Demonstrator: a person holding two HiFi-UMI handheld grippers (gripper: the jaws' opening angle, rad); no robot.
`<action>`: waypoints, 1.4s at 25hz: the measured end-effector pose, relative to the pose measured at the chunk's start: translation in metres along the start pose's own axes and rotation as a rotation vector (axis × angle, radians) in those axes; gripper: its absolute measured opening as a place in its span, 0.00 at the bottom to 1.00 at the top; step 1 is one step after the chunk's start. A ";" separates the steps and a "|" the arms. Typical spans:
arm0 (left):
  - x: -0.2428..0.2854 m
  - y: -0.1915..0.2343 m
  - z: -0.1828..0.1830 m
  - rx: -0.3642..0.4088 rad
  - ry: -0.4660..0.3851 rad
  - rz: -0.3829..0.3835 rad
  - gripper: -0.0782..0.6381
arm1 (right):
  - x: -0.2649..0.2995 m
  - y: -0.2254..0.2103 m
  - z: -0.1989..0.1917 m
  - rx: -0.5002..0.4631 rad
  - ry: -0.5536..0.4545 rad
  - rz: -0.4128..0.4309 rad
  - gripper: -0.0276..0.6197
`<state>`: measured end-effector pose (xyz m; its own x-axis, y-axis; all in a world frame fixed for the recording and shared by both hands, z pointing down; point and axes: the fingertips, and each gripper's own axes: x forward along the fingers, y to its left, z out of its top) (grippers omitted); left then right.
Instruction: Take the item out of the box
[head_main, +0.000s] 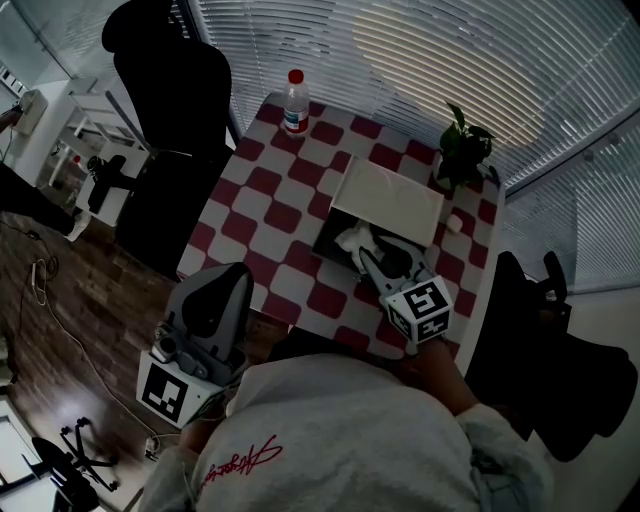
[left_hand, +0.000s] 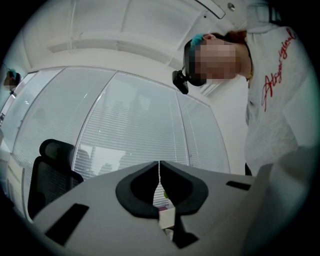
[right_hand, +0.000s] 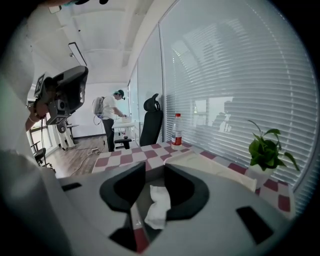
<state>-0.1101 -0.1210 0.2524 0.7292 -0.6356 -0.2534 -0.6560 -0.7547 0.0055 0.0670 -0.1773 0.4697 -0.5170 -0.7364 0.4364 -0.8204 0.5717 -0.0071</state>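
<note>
The open box (head_main: 330, 240) lies on the checkered table, its white lid (head_main: 388, 196) folded back toward the window. Inside it lies a crumpled white item (head_main: 352, 238). My right gripper (head_main: 366, 256) reaches into the box from the near side. In the right gripper view this gripper (right_hand: 155, 169) is open, and the white item (right_hand: 158, 204) shows in the gap between the jaws, leaning on the right one. I cannot tell whether it is pinched. My left gripper (head_main: 222, 285) is held off the table's near left corner. It (left_hand: 160, 166) is shut on nothing and points up at the blinds.
A plastic bottle (head_main: 295, 101) with a red cap stands at the table's far edge. A small potted plant (head_main: 462, 150) sits at the far right corner. A black office chair (head_main: 170, 90) stands left of the table. Another person (right_hand: 111, 120) stands far off at a desk.
</note>
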 end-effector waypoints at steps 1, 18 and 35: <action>-0.001 0.000 -0.001 0.000 0.000 0.001 0.13 | 0.001 0.000 -0.001 0.001 0.002 0.000 0.24; -0.004 0.006 -0.006 0.014 0.021 0.021 0.13 | 0.020 -0.004 -0.030 -0.026 0.084 -0.004 0.24; -0.006 0.012 -0.007 0.016 0.023 0.044 0.13 | 0.035 -0.008 -0.052 -0.038 0.173 0.012 0.24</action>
<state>-0.1209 -0.1268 0.2612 0.7038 -0.6718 -0.2310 -0.6903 -0.7235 0.0008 0.0686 -0.1887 0.5314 -0.4748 -0.6580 0.5845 -0.8027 0.5961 0.0191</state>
